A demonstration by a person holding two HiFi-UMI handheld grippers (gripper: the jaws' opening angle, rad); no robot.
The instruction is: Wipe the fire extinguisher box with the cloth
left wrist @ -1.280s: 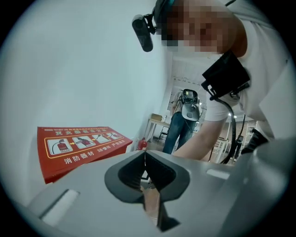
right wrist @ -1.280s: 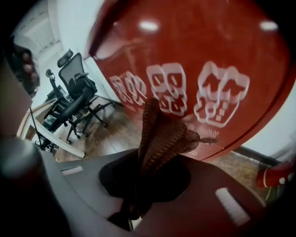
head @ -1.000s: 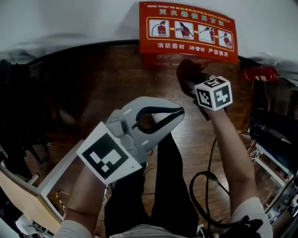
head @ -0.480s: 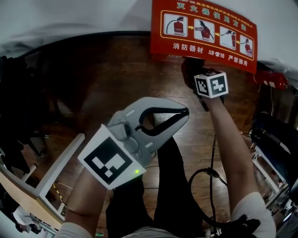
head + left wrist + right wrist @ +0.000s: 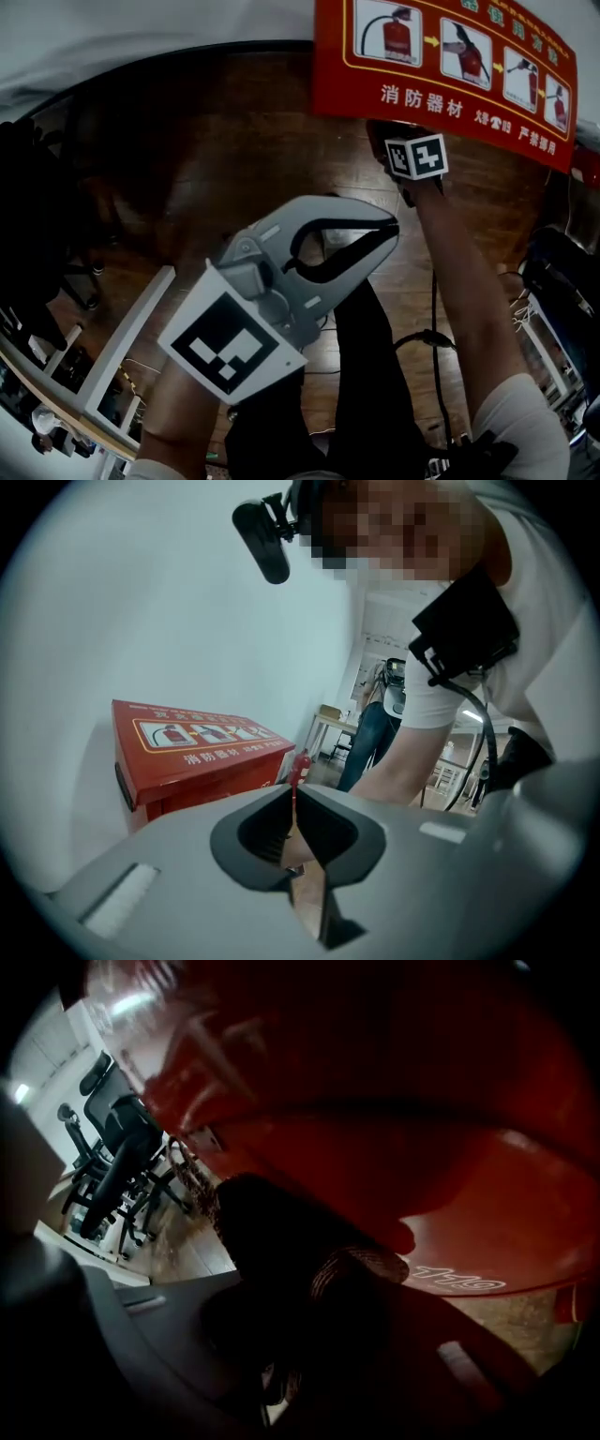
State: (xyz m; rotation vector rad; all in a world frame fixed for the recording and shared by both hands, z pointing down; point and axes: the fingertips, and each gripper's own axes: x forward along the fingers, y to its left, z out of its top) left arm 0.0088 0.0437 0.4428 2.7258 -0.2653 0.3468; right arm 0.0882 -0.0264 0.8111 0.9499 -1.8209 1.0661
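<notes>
Found the red fire extinguisher box (image 5: pixel 441 66) on the wooden floor (image 5: pixel 206 159), backed against the white wall. Saw the right gripper (image 5: pixel 314 1283) clamped tight on a bunched dark cloth (image 5: pixel 272 1218), with that cloth up against the box's red front, just below the overhanging printed lid. Held the left gripper (image 5: pixel 392 232) off the work, well short of the box, tips together on nothing.

Probably called for steady pressure and long overlapping strokes along the front panel, leading with the cloth so no jaw scraped the paint, and for a firm clamp against slipping.

Compared with a second earlier, had closed in on the box, showing it larger in the head view, and had pushed the right gripper further under the lid; had left the left gripper much as it was.
</notes>
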